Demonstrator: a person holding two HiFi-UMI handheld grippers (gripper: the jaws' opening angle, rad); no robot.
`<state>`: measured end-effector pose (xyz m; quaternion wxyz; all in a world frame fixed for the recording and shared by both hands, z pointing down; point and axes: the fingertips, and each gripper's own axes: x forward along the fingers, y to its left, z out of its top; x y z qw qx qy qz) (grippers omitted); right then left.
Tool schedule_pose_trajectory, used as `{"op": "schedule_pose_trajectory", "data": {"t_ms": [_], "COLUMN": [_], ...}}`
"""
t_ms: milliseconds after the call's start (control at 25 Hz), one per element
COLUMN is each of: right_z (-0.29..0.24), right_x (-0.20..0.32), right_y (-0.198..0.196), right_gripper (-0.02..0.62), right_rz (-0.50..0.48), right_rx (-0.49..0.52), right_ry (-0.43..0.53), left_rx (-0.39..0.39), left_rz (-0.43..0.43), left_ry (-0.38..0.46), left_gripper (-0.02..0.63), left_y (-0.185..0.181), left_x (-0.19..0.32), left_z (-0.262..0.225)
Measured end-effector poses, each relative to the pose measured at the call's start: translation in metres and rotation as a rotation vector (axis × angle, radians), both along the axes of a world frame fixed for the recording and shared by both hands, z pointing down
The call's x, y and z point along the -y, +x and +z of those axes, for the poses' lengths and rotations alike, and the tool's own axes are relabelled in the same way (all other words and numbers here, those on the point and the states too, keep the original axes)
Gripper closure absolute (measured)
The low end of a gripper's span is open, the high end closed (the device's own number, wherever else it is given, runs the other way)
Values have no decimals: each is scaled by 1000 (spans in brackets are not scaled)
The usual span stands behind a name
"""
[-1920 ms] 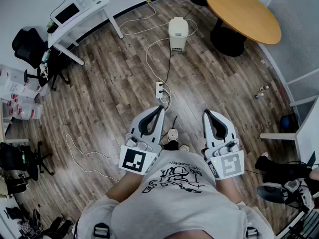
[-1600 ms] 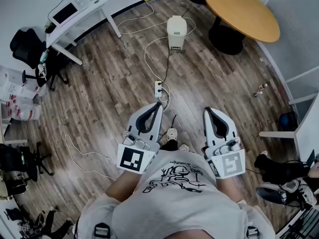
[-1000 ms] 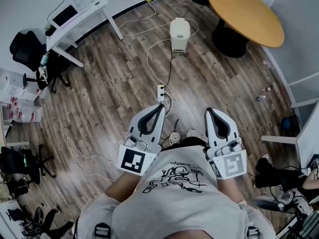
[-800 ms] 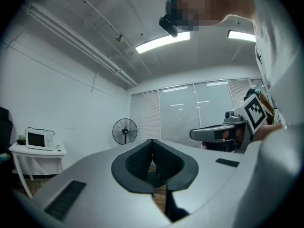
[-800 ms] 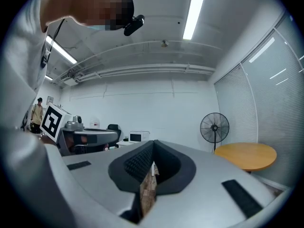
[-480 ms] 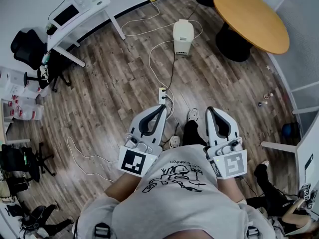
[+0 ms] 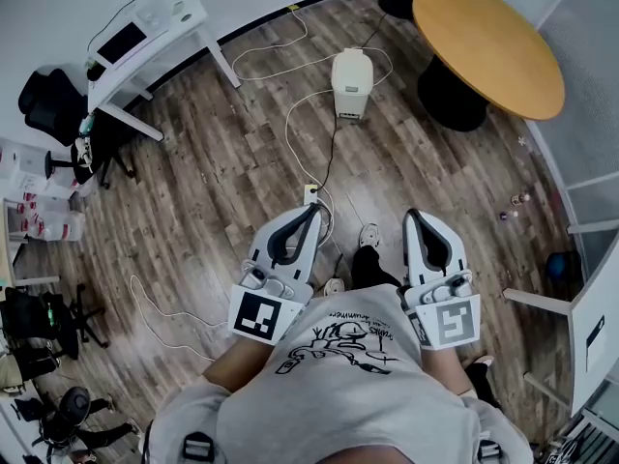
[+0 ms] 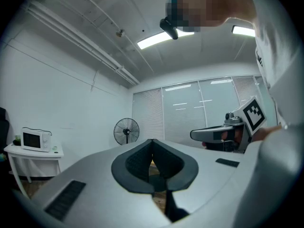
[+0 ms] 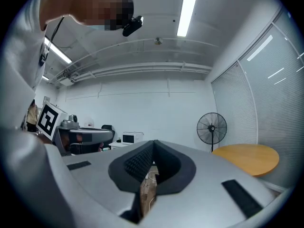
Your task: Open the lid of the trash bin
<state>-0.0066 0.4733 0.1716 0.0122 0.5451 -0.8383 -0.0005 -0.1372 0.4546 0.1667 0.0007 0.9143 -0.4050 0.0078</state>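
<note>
The cream trash bin (image 7: pixel 350 83) stands on the wood floor far ahead, lid down, beside the round table. My left gripper (image 7: pixel 311 210) and right gripper (image 7: pixel 415 215) are held level in front of my chest, well short of the bin, both shut with nothing between their jaws. In the left gripper view the left gripper (image 8: pixel 152 141) has its tips meeting, and the right gripper (image 9: pixel 153 142) looks the same in its own view. The bin is hidden behind the jaws in both gripper views.
A white cable (image 7: pixel 300 114) and power strip (image 7: pixel 311 194) lie on the floor between me and the bin. A round wooden table (image 7: pixel 488 35) stands right of the bin, a white desk (image 7: pixel 145 27) with a microwave at the left, and black chairs (image 7: pixel 44 100) further left.
I have walked forward across the floor toward the bin, one foot stepping ahead. Both grippers stay level and shut at my chest.
</note>
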Motion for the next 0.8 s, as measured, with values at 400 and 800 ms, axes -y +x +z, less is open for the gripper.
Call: {"op": "schedule_pose_trajectory", "data": {"t_ms": [400,800], "right_z": [-5,-3], "right_x": [61,121], "right_y": [41,72], "right_gripper": [591,591], "right_rz": [-16,-57], "right_rx": [13,13], "right_ry": [3,-17], "left_rx": [12,15], "left_rz": [-20,-41], "left_ry": [13,12], "left_gripper": [591,591], "left_y": [37,74], "left_x": [58,118], "left_z": [-10,-14]}}
